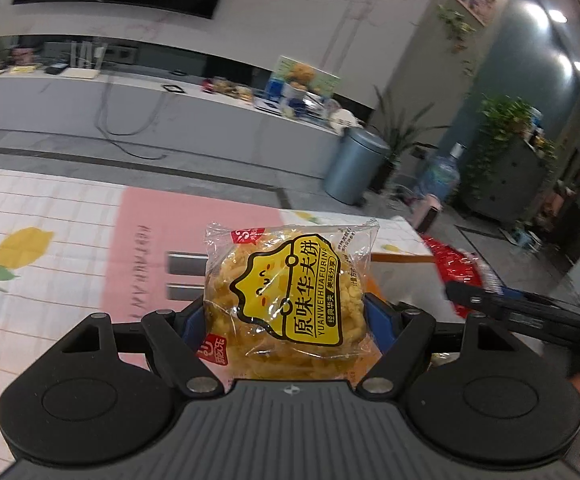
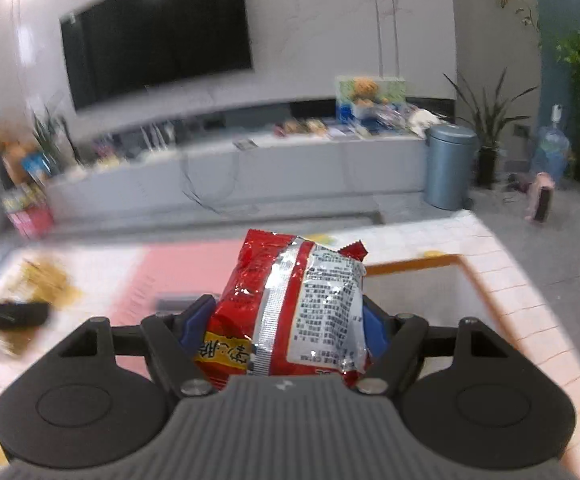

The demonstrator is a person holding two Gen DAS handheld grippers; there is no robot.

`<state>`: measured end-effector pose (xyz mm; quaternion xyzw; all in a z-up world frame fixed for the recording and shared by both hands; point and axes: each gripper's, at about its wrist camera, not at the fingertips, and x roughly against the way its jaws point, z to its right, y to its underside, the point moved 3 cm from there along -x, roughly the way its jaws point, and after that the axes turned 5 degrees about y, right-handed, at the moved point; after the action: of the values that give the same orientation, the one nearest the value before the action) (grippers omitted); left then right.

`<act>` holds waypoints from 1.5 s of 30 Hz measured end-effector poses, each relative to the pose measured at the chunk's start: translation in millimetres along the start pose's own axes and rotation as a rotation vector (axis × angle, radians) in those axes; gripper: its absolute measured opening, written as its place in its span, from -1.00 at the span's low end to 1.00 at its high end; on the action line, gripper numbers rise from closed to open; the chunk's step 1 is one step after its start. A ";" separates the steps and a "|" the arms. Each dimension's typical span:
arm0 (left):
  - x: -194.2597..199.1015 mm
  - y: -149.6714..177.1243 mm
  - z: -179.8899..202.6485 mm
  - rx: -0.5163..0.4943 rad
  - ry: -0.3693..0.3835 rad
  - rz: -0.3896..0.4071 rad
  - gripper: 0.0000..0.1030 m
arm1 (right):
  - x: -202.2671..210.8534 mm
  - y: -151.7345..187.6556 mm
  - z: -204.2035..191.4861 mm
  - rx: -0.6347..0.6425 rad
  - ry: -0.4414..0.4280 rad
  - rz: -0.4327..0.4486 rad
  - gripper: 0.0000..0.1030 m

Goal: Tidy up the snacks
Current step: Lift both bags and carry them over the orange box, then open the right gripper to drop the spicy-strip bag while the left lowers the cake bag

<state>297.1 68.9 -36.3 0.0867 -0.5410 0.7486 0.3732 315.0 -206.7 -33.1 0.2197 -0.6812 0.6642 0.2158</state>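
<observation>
My left gripper (image 1: 285, 312) is shut on a clear-wrapped yellow waffle cake packet (image 1: 290, 296), lifted above the table; its blue pads press both sides. My right gripper (image 2: 285, 320) is shut on a red and silver snack bag (image 2: 290, 304), also raised. In the left wrist view the right gripper's dark body (image 1: 530, 316) and the red bag (image 1: 458, 268) show at the right. In the right wrist view the left gripper's finger (image 2: 9, 316) and the blurred yellow packet (image 2: 41, 280) show at the left. An orange-rimmed white box (image 2: 462, 264) sits on the table at the right.
The table carries a white checked cloth with lemons (image 1: 21, 252) and a pink panel (image 1: 161, 240). Beyond its far edge are grey floor, a long white TV bench (image 1: 169, 108) with clutter, a grey bin (image 1: 354, 164), plants and a water bottle (image 1: 442, 172).
</observation>
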 end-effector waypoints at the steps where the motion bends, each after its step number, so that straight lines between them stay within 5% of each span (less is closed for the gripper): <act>1: -3.7 1.2 3.8 -0.004 0.009 -0.006 0.73 | -7.0 -0.3 8.5 0.003 0.017 -0.016 0.42; 10: -45.7 7.8 43.9 -0.052 0.062 -0.067 0.73 | -91.4 14.6 51.5 0.022 0.082 -0.227 0.42; 18: -53.6 15.3 46.0 -0.066 0.080 -0.095 0.73 | -118.8 27.3 67.7 0.007 0.134 -0.279 0.53; 22: -52.4 15.4 48.1 -0.065 0.081 -0.094 0.73 | -103.8 20.2 67.9 -0.025 0.132 -0.233 0.86; 35: -51.7 28.1 76.8 -0.094 0.082 -0.120 0.73 | -1.2 -5.2 102.8 -0.236 0.270 -0.017 0.94; 39: -57.0 27.0 95.4 -0.058 0.123 -0.130 0.73 | 14.3 -10.8 115.3 -0.274 0.216 0.044 0.94; 45: -89.4 28.6 135.2 -0.055 0.159 -0.168 0.73 | 34.4 -4.2 152.6 -0.457 0.331 0.131 0.94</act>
<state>304.5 -94.8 -51.3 0.0620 -0.5209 0.7040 0.4787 289.3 -359.7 -13.3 0.0093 -0.7814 0.5328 0.3246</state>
